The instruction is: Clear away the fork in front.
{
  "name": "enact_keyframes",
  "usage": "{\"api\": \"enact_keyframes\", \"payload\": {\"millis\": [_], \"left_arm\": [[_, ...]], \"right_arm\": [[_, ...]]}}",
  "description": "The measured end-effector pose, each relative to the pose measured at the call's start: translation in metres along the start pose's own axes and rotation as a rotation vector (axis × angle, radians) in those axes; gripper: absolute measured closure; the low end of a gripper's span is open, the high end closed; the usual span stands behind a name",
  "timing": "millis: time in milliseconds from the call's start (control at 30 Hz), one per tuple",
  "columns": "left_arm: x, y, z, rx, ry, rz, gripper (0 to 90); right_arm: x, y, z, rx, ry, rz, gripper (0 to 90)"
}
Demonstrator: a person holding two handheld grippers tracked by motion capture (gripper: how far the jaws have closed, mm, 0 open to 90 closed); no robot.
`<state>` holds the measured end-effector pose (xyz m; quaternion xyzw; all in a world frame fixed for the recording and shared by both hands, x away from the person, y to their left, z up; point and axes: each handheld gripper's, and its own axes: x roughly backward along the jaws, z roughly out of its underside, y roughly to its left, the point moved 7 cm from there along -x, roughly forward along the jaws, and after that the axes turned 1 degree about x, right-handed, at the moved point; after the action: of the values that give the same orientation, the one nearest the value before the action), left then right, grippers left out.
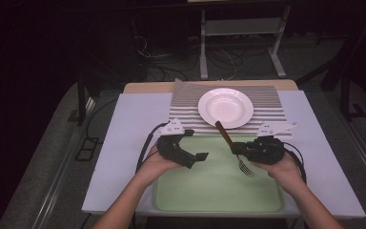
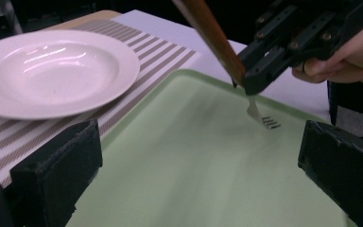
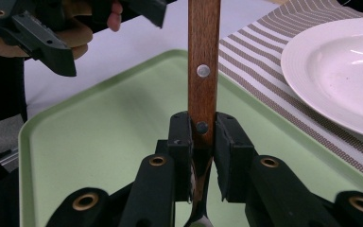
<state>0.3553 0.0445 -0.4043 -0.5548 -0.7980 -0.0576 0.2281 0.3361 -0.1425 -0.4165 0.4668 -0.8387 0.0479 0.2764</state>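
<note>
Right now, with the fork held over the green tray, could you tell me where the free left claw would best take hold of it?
On the bare upper wooden handle, coming from the left. The right claw is shut low on the fork, tines hanging down; the left claw is open.

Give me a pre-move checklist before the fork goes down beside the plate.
1. Right claw shut on the fork at its wooden handle: ok.
2. Fork tines lifted off the green tray: ok.
3. Left claw open and holding nothing: ok.
4. Left claw apart from the fork: ok.
5. Plate sits on the striped placemat, bare mat beside it: ok.
6. Grip firmness: cannot tell.
</note>
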Motion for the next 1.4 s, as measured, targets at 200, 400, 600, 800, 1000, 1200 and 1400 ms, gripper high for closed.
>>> {"api": "enact_keyframes", "payload": {"millis": [200,400,600,800,1000,1200,1400], "left_arm": [[-0.015,-0.001,-0.015,0.004,-0.018,0.018,5.1],[-0.024,-0.006,-0.019,0.04,-0.037,0.047,14.5],[-0.026,-0.011,-0.02,0.066,-0.064,0.063,24.5],[-0.027,-0.016,-0.021,0.076,-0.069,0.068,38.6],[-0.03,-0.017,-0.02,0.088,-0.07,0.06,55.9],[-0.029,-0.018,-0.022,0.093,-0.078,0.063,62.4],[-0.028,-0.021,-0.025,0.11,-0.089,0.075,71.4]], "right_arm": [[-0.002,0.0,0.0,-0.006,0.001,-0.005,76.8],[-0.006,0.004,-0.001,0.007,-0.003,-0.01,76.8],[-0.008,0.01,-0.002,0.015,-0.013,-0.01,76.8],[-0.013,0.018,-0.004,0.03,-0.017,-0.023,76.8],[-0.017,0.021,-0.004,0.044,-0.019,-0.019,76.7],[-0.017,0.023,-0.006,0.051,-0.028,-0.014,76.7],[-0.018,0.027,-0.008,0.062,-0.031,-0.012,76.8]]}}
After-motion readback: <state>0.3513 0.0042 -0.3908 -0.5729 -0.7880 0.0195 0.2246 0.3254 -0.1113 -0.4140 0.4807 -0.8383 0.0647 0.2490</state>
